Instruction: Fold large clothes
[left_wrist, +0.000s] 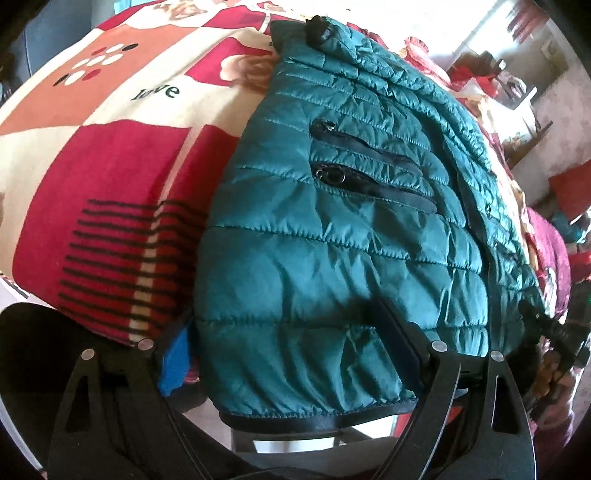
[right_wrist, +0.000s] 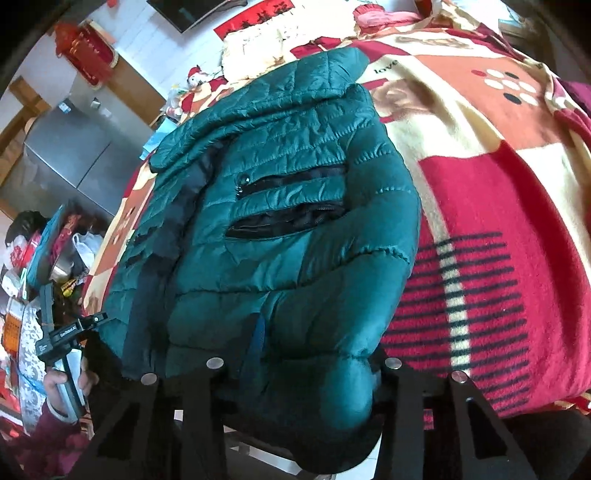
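Note:
A teal quilted puffer jacket (left_wrist: 332, 229) lies partly folded on a red, cream and orange blanket (left_wrist: 110, 155), its black-trimmed hem hanging over the near edge. Two black zip pockets show on its front. My left gripper (left_wrist: 284, 332) has its fingers spread wide around the jacket's hem, the blue pad of one finger (left_wrist: 177, 354) at its left side. In the right wrist view the jacket (right_wrist: 280, 221) fills the middle, and my right gripper (right_wrist: 306, 354) straddles its bulging near edge with fingers apart. The left gripper (right_wrist: 70, 332) shows at lower left, in the person's hand.
The blanket (right_wrist: 498, 221) covers the bed to the right of the jacket. A steel fridge (right_wrist: 70, 155) and a cluttered table with bags (right_wrist: 44, 251) stand beyond the bed's left side. Red decorations hang on the far wall.

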